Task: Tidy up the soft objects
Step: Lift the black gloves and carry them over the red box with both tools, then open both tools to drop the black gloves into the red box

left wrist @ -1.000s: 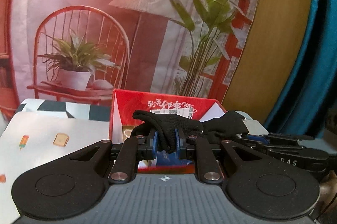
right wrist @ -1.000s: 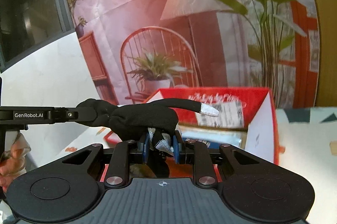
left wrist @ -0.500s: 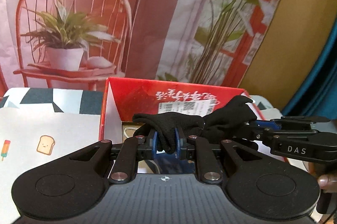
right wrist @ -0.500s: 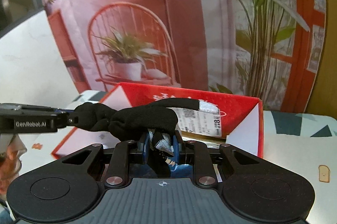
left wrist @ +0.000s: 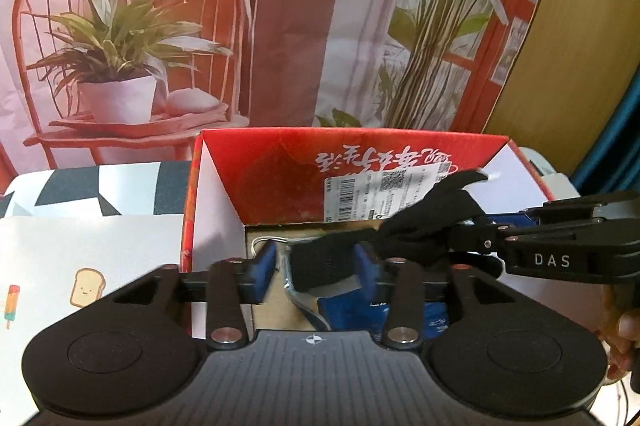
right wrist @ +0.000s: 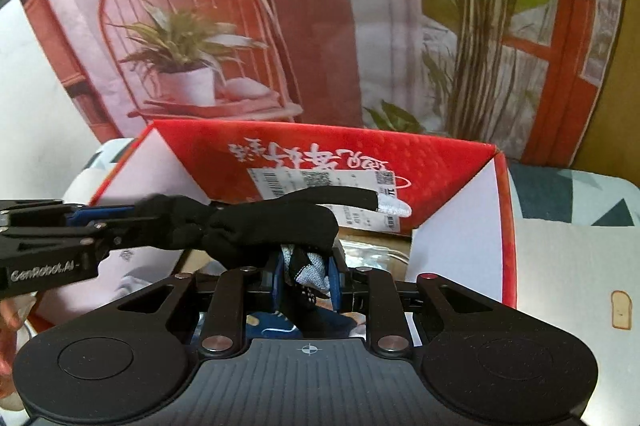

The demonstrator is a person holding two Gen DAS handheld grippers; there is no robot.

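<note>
Left gripper [left wrist: 316, 264] jaws spread apart, black knit glove [left wrist: 332, 258] lying loose between them; right gripper [right wrist: 306, 278] clamped on the same glove's grey-dotted end. Glove hangs over the open red cardboard box [left wrist: 280, 166]. Risk: with only 1 grip holding, the loose end may snag the box wall [right wrist: 456, 246] or drape outside.

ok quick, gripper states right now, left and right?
Left gripper: open, black glove loose between its jaws.
Right gripper: shut on black glove, over the red box.
</note>
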